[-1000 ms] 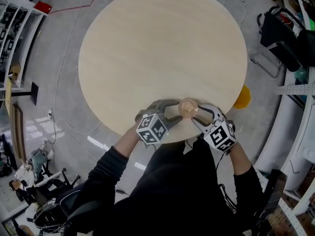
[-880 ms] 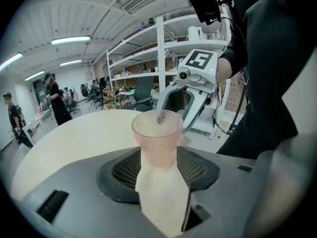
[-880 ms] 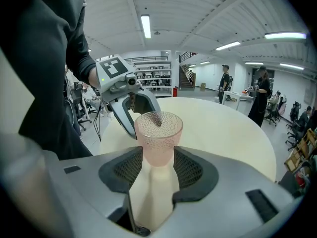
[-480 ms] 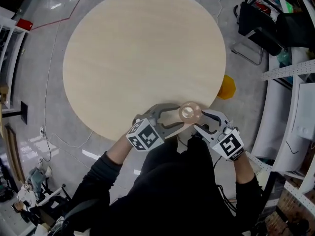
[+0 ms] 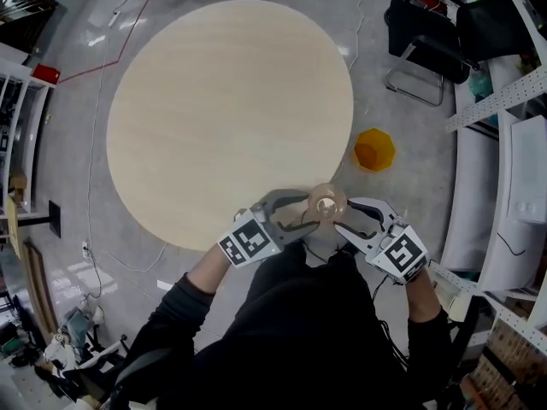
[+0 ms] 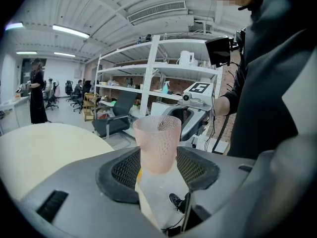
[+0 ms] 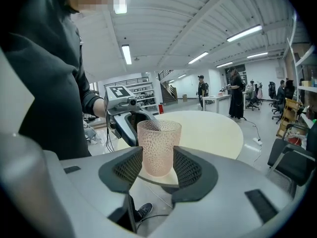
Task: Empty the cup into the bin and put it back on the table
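Left gripper and right gripper clamp one cup.

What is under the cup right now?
Nothing supports it: the cup hangs between the left gripper and right gripper. Below it show grey floor, a shoe and the table edge. The cup's own underside cannot be seen.

The head camera looks steeply down over the near edge of the table. The 2 gripper cameras face each other there, both close on the cup.
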Available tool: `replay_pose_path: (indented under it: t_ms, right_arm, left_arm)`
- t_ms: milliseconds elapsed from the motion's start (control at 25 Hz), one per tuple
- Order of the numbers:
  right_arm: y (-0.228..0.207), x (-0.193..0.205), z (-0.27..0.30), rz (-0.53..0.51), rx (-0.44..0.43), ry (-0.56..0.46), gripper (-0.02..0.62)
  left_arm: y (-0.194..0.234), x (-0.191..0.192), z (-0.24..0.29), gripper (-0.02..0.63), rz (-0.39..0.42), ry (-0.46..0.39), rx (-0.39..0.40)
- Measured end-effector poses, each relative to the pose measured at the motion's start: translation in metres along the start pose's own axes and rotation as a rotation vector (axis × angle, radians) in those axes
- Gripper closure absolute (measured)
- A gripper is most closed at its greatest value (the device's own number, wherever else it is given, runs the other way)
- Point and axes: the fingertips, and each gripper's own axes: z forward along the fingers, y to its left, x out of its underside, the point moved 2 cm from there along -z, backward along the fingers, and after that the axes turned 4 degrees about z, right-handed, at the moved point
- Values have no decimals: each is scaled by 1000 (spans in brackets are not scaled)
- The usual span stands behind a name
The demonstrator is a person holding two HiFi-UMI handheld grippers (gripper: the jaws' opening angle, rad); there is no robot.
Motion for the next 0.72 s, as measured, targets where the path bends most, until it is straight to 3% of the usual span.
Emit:
replay_pose_path:
  t_ms: [400,720]
  right_arm:
    - [-28,55,-135,90,-9,-101,407]
    - [-71,90,-212,300,19,-214,407]
  left_arm:
    - [-71,-52,115,373,-109,-12,7]
    - [-87,-89,195,373,-213,-57,69]
